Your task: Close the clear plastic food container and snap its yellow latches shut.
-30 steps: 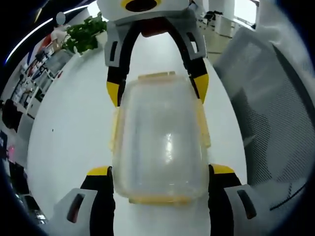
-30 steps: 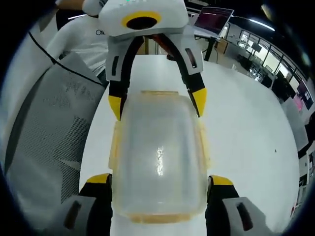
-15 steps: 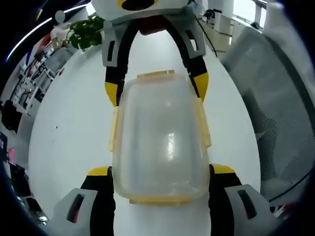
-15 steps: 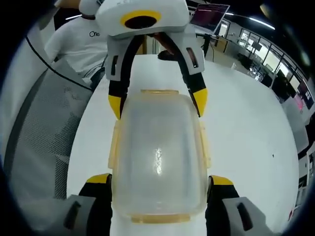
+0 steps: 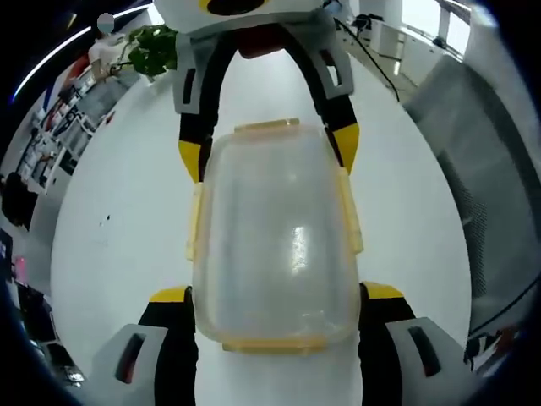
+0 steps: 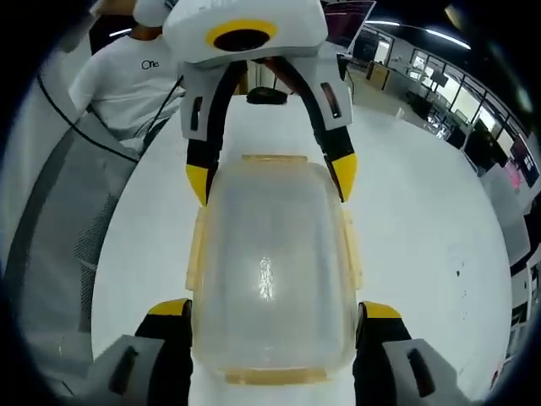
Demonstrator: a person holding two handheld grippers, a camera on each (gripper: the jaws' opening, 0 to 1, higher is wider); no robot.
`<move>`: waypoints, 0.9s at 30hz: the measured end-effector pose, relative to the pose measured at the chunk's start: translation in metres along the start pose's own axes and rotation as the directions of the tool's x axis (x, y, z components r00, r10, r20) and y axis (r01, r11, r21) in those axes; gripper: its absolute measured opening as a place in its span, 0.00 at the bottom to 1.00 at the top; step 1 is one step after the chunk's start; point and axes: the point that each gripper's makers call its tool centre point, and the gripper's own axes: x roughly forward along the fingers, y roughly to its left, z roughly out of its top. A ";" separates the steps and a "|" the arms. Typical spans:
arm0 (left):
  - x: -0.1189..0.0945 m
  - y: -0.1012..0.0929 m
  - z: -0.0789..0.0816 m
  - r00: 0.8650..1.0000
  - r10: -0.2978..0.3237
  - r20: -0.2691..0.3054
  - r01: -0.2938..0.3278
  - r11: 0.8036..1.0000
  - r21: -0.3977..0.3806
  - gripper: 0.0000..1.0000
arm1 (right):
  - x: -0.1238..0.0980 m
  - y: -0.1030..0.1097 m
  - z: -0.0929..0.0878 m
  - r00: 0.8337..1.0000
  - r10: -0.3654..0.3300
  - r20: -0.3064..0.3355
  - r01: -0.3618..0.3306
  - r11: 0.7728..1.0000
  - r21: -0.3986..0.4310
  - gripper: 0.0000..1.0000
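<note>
container (image 5: 275, 237) between both grippers' jaws

glossy clear plastic container (image 5: 275, 241), smooth table (image 5: 118, 220).

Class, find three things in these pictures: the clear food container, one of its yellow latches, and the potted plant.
container (image 5: 275, 237), left gripper view, middle of its clear lid
latch (image 5: 272, 344), left gripper view, yellow strip along the near end
plant (image 5: 150, 52), left gripper view, its green leaves
</note>
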 end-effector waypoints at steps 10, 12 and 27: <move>0.002 0.014 0.000 1.000 -0.005 -0.004 0.005 1.000 -0.005 0.77 | 0.000 -0.016 -0.001 1.000 0.016 -0.023 -0.016 1.000 -0.015 0.79; 0.001 0.014 0.000 1.000 -0.007 -0.006 0.007 1.000 -0.003 0.77 | -0.001 -0.015 -0.001 1.000 0.014 -0.022 -0.014 1.000 -0.011 0.79; -0.004 0.008 0.003 1.000 -0.004 -0.008 0.004 0.998 -0.057 1.00 | -0.003 -0.012 -0.003 0.999 -0.014 -0.043 0.015 0.999 0.034 0.99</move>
